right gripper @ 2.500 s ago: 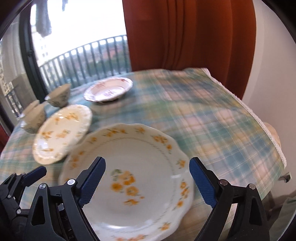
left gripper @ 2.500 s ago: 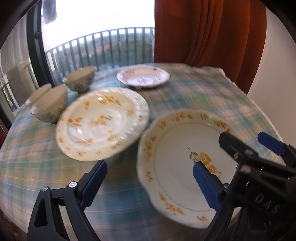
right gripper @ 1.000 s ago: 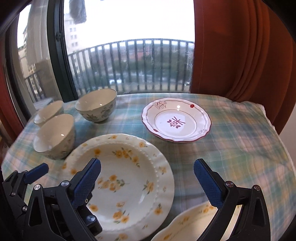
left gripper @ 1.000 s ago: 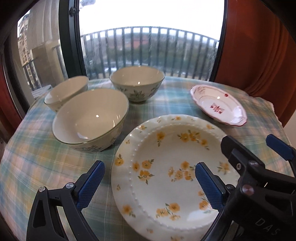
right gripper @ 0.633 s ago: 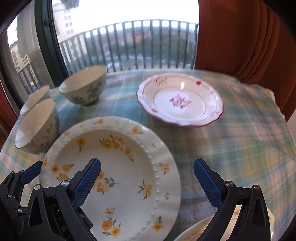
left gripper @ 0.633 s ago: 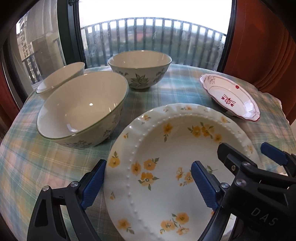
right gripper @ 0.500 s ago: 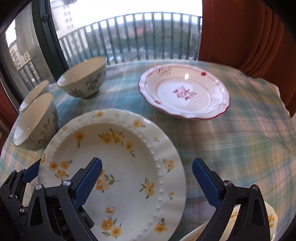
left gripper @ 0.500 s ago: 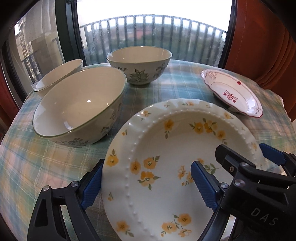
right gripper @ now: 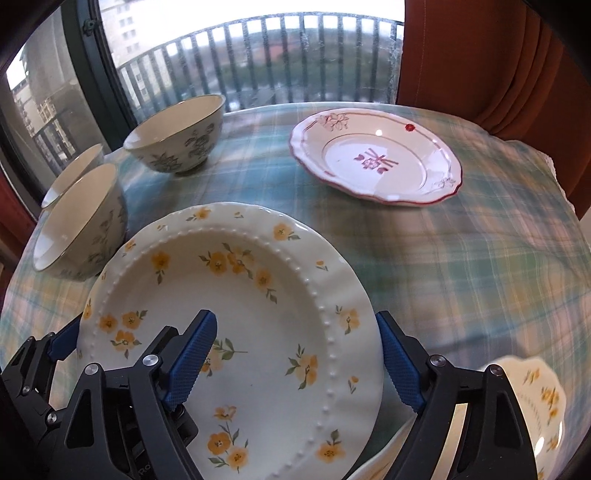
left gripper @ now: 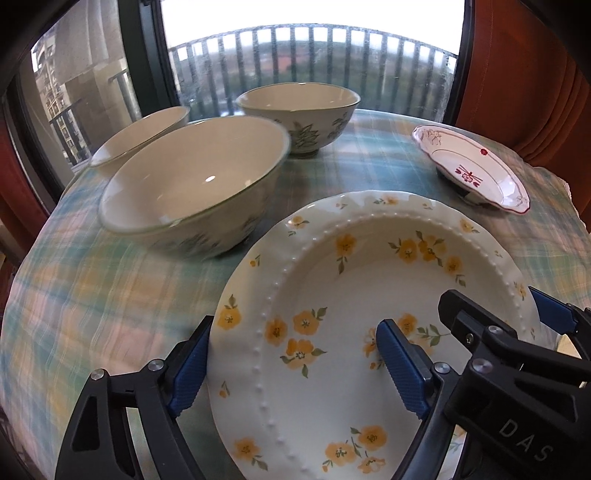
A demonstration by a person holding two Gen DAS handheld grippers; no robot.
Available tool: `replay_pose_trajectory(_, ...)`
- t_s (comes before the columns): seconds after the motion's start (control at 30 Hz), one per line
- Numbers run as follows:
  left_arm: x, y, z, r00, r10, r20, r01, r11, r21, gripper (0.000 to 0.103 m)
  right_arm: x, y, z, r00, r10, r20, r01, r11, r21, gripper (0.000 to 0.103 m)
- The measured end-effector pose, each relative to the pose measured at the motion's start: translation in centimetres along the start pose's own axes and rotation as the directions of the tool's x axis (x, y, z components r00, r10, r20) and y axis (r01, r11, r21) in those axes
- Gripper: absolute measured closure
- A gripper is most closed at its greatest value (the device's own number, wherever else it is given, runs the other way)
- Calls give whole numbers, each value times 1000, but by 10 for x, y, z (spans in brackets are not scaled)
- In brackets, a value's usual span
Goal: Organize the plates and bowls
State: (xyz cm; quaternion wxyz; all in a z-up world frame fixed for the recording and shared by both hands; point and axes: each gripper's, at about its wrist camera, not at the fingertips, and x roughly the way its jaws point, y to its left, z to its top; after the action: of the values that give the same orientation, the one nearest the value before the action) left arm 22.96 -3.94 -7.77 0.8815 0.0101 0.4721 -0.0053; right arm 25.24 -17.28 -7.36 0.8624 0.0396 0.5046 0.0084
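Two grippers, left gripper (left gripper: 293,363) and right gripper (right gripper: 295,363), jaws just narrowing yet open, straddling opposite rims of the yellow-flowered plate (left gripper: 369,302) on the table (left gripper: 110,295).

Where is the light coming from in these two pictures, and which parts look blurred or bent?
Left wrist view: daylight from the window burns out the sky; the near bowl and tablecloth smear. Right wrist view: a glare dot on the red-patterned plate, the railing bows from the fisheye, and the tablecloth is soft at the right.
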Motion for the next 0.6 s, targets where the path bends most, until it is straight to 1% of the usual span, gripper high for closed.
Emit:
replay_pose_trajectory(0.17,-11,18,-17,1000,4,-6,-4,1000,-9,17,-7,17,-13,1000,17,-9,-17,999,-33,15)
replay_pose_trajectory(0.43,-27,43,-40,1000,-12,-22,11,1000,-28,17,-25,37,-40,997,71,-20,-72,997,-32,16)
replay_pose_trajectory(0.53,-27,43,-45,1000,-11,-4,11,1000,5,17,-30,45,-50,998,59,-4,-59,997,-53,17)
replay_pose_trajectory(0.6,-27,42,-47,1000,-14,8,14,1000,24,17,-29,47,-51,999,36,0,-36,997,-75,21)
